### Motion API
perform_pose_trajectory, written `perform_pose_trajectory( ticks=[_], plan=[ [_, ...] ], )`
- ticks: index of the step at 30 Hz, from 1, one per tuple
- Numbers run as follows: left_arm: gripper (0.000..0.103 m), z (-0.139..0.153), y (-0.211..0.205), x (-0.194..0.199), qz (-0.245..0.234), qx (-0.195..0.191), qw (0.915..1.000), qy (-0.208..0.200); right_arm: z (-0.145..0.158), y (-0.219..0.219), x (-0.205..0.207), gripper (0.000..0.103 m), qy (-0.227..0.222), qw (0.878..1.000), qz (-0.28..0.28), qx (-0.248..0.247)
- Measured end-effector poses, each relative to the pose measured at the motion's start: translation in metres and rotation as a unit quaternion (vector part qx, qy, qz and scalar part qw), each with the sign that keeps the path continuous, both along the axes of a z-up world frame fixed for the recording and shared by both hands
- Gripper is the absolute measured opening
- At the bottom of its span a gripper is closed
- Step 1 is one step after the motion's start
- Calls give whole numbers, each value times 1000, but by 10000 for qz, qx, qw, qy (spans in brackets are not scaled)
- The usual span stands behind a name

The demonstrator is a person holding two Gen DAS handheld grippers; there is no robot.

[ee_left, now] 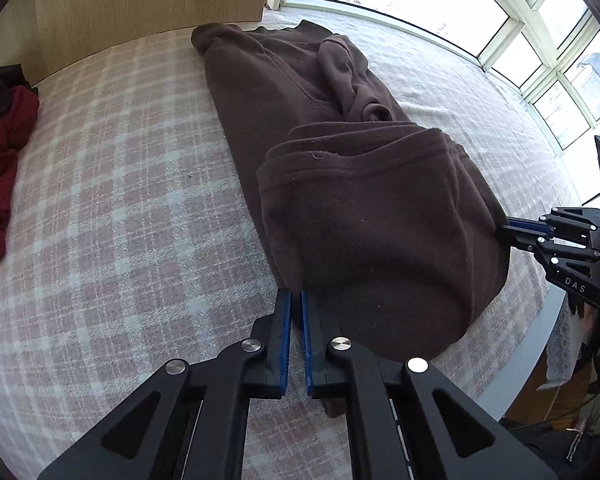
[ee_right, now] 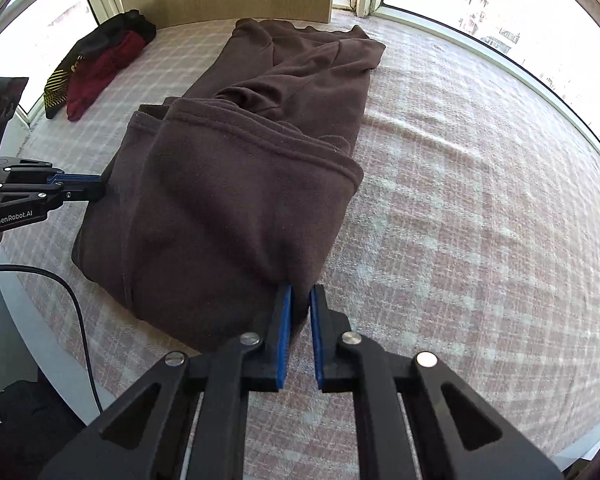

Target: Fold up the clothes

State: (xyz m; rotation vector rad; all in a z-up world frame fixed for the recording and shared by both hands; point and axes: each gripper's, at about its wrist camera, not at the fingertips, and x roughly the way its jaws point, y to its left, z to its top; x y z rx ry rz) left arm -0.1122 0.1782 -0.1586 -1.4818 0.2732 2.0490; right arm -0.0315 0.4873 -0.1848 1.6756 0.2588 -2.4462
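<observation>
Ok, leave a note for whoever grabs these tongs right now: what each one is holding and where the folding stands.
Left tongs: shut on the near left corner of the brown fleece garment.
Right tongs: shut on its near right corner.
The garment lies lengthwise on the checked bedspread, its near end already doubled over toward the far end.
Left: finish and flatten this fold.
A red garment and dark clothes wait at the far left.

Right gripper text: the black two-finger right gripper [ee_left: 500, 232], seen from the left wrist camera, carries the white letters "DAS" on its body.
Left gripper text: the black two-finger left gripper [ee_right: 102, 188], seen from the right wrist camera, carries the white words "GenRobot.AI" on its side.
</observation>
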Motion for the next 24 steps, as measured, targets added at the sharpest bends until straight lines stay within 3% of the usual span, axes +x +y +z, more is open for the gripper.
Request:
perform_pose_trajectory(
  ticks=[1,3,6,8,9,10,15,19,21,22,24],
  plan=[
    [0,-1,-2,0,71,-304,9991,270,-1,2,0,9,23,9999,-60,118],
    [0,-3,-15,-5,217,-295,9990,241,-7,5,2,9,210,9950,-166,965],
    [0,17,-40,1,377,212,9989,200,10,26,18,11,214,9991,-355,13],
    [1,26,-49,17,298,447,9985,97,14,27,29,31,208,9990,-299,-242],
    [8,27,-48,28,208,540,9983,36,11,23,32,51,186,9992,-251,-258],
    [10,26,-43,40,67,543,9985,4,8,20,35,54,164,9993,-203,-275],
    [11,1,-14,80,-144,388,9986,-321,-6,4,50,54,54,9993,36,-359],
    [12,-12,1,82,-38,243,9994,-259,-18,-10,61,54,-35,9988,227,-426],
    [11,-11,2,78,22,354,9990,-280,-20,-9,57,54,-121,9983,219,-519],
    [11,-9,1,78,29,414,9987,-305,-22,-8,55,48,-165,9980,214,-566],
    [8,-6,-1,78,3,467,9984,-319,-24,-7,51,24,-253,9973,203,-661]
  ],
)
